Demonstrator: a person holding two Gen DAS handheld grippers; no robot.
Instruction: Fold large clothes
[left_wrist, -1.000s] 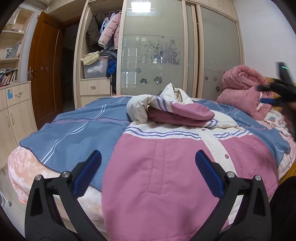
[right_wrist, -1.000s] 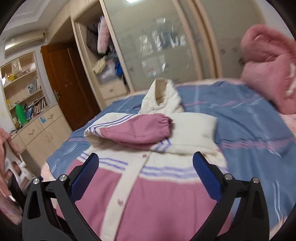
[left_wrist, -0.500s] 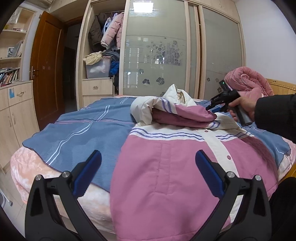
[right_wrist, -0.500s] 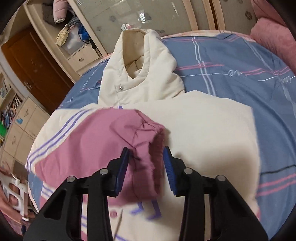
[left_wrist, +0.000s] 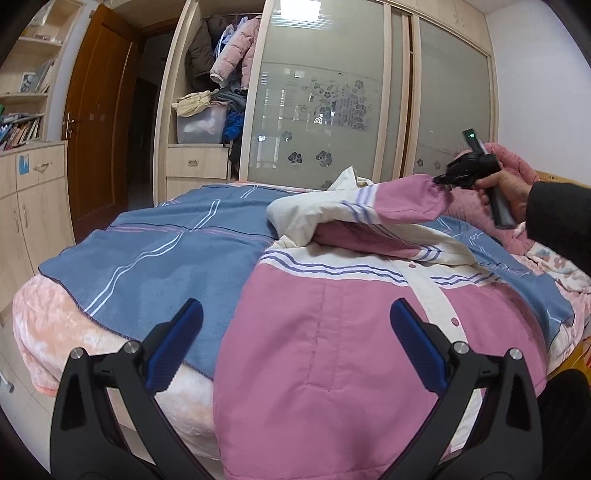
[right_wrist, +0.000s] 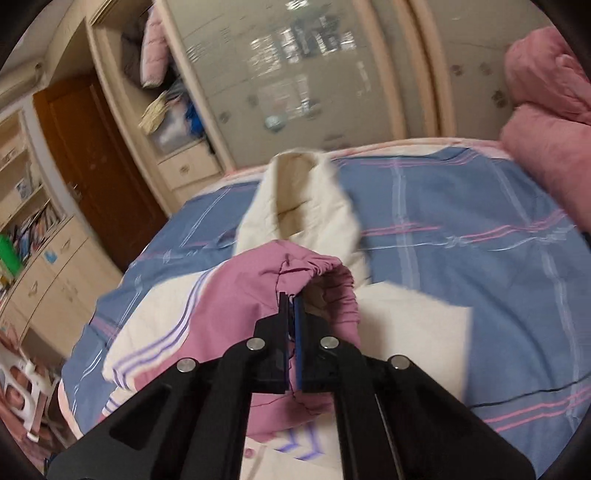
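A pink and cream padded jacket (left_wrist: 343, 332) with purple stripes lies face up on the bed, its cream hood (right_wrist: 306, 199) toward the wardrobe. My right gripper (right_wrist: 291, 299) is shut on the pink sleeve cuff (right_wrist: 321, 273) and holds the sleeve lifted above the jacket; it shows in the left wrist view (left_wrist: 448, 179) at the right. My left gripper (left_wrist: 295, 325) is open and empty, held above the jacket's hem at the near edge of the bed.
A blue striped blanket (left_wrist: 155, 254) covers the bed over a peach quilt (left_wrist: 48, 325). A pink bundled duvet (right_wrist: 546, 122) sits at the far right. A wardrobe with glass sliding doors (left_wrist: 325, 110), drawers and a wooden door (left_wrist: 99, 118) stand beyond the bed.
My right gripper has closed on the sleeve cuff and lifted the sleeve up and to the right. The left gripper has stayed in place.
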